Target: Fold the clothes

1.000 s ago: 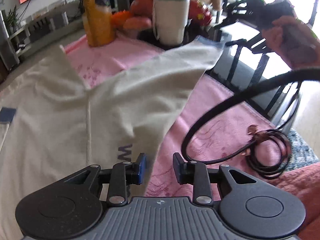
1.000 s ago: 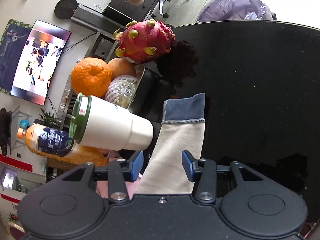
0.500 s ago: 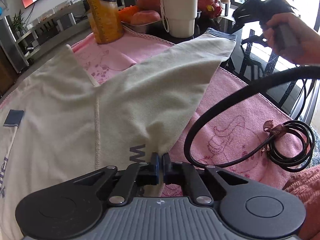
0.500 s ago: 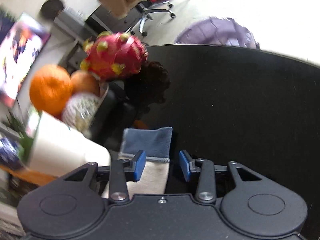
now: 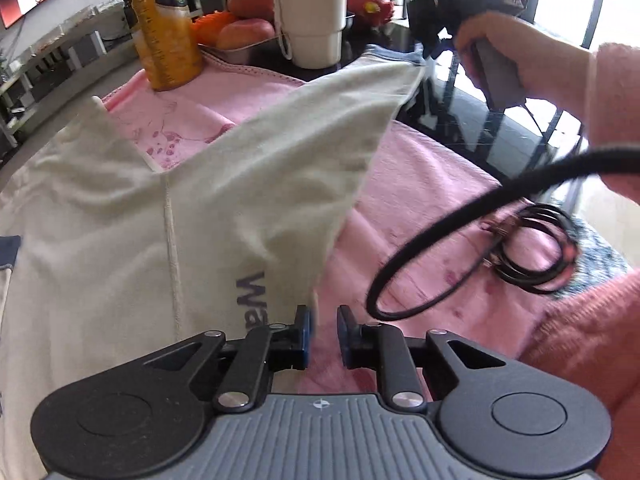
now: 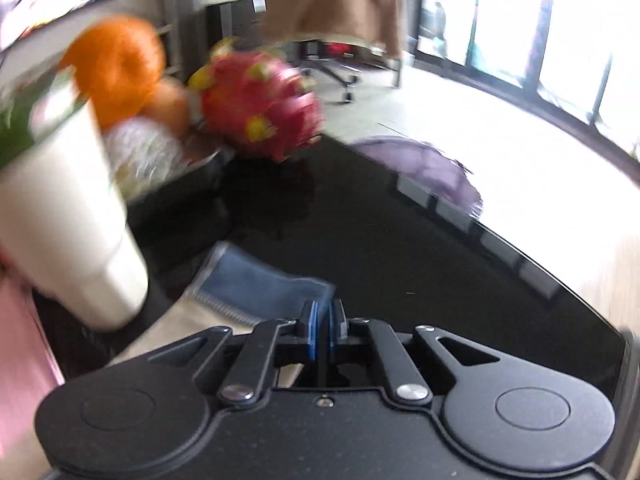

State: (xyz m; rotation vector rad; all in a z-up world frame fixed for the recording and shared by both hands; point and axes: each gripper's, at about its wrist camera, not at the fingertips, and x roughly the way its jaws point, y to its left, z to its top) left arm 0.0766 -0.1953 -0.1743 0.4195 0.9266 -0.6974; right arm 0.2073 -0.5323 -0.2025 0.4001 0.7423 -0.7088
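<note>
**Item: cream garment, sleeve fold in hand**

Garment (image 5: pixel 120 208): cream, printed lettering near the hem, spread over a pink cloth (image 5: pixel 420 184) on the counter (image 6: pixel 400 248); one sleeve (image 5: pixel 320 120) stretched out toward a white cup (image 5: pixel 310 12) and a bowl of fruit (image 6: pixel 240 104), its blue cuff (image 6: pixel 264 284) lying on bare dark glass.

Right claw (image 6: pixel 323 326): jaws closing, nearly together, at the corner of the cuff; blur hides whether fabric is truly pinched.

Left claw (image 5: pixel 322 334): jaws opening, a narrow gap; the garment's side edge just beside the left pad, nothing pressed between them.

Also present: orange bottle (image 5: pixel 164 32); coiled black cable (image 5: pixel 532 252) on the cloth.

Step, as judged: taking up the sleeve end to fold it inward over the body. Next move calls for a sure grip on the cuff, then a lift clear of cup and fruit, carried across toward the lettering; the left claw should pin or re-grip the side edge.
</note>
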